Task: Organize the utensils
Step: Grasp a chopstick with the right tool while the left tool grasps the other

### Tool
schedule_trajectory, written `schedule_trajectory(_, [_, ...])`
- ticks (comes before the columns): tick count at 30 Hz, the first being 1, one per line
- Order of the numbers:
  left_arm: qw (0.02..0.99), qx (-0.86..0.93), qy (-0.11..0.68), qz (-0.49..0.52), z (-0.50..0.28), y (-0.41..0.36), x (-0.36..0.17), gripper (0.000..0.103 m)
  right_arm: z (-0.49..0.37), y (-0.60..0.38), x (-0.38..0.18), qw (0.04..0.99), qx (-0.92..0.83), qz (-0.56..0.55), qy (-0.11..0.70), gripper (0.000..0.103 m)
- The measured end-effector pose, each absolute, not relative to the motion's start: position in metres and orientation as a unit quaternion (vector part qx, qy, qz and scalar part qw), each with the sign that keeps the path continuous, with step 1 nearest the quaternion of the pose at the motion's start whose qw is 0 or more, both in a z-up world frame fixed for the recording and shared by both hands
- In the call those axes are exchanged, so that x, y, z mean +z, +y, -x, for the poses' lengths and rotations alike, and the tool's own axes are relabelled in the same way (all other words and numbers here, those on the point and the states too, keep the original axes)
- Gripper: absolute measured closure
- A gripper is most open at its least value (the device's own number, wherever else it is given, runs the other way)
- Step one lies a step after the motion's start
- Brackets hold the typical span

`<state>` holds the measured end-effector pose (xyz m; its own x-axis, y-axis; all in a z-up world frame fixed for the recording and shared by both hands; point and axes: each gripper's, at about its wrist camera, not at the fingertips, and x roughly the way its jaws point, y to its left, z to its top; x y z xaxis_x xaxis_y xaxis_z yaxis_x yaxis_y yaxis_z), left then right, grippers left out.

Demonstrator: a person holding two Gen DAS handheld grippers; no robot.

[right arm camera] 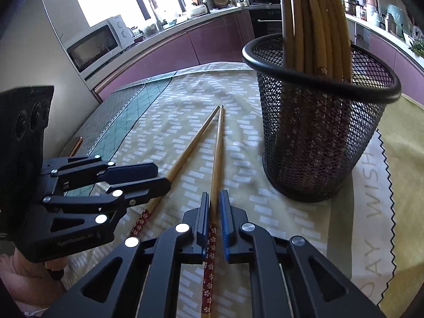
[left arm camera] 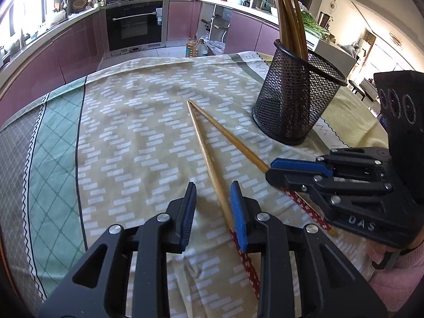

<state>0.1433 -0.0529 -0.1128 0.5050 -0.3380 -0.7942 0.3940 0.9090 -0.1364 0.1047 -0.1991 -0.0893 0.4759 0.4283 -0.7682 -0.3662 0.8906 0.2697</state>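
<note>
While 2 chopsticks are lying flat on the tablecloth (left arm camera: 148, 137), each gripper is sitting over one of them. The left gripper (left arm camera: 213, 212) is showing its fingers apart, with a clear gap between the blue pads (left arm camera: 238, 212); the left chopstick (left arm camera: 209, 159) is running under that gap close to the right-hand pad, and contact cannot be confirmed from this view. In the right wrist view the same stick (right arm camera: 190, 145) is passing beneath the left gripper (right arm camera: 159, 177).

The right gripper (right arm camera: 214, 212) is straddling the right chopstick (right arm camera: 217, 159): its fingers are drawn in close on either side of the shaft, a narrow slit showing on each side, so a firm clamp cannot be told. In the left wrist view this gripper (left arm camera: 273, 169) is covering the stick (left arm camera: 233, 137) near where the plain wood meets the red flowered handle.

Both sticks are converging at their thin tips, pointing away from the cameras, forming a narrow V; tips are nearly touching.

The black mesh holder (left arm camera: 296, 100) is standing upright on the cloth to the right of the V, near but not touching either stick. It is holding a bundle of chopsticks (right arm camera: 315, 21) standing handle-down, tips leaning against the rim (right arm camera: 320, 61).

Background: oven (left arm camera: 135, 26) and microwave (right arm camera: 95, 45) are showing along the kitchen counter.
</note>
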Motion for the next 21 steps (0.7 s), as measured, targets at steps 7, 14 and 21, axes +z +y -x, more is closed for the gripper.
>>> schedule_trajectory(7, [0.865, -0.201, 0.457, -0.056, -0.162, -0.067, -0.115, 0.081, -0.117, -0.190, -0.089, 0.863, 0.227, -0.014, 0.452, 0.092])
schedule_trajectory(14, [0.865, -0.195, 0.459, -0.052, -0.170, -0.066, -0.115, 0.090, -0.128, -0.187, -0.090, 0.865, 0.226, -0.011, 0.449, 0.093])
schedule_trajectory(21, [0.867, -0.189, 0.460, -0.034, -0.170, -0.064, -0.116, 0.094, -0.127, -0.193, -0.091, 0.864, 0.225, -0.032, 0.449, 0.097])
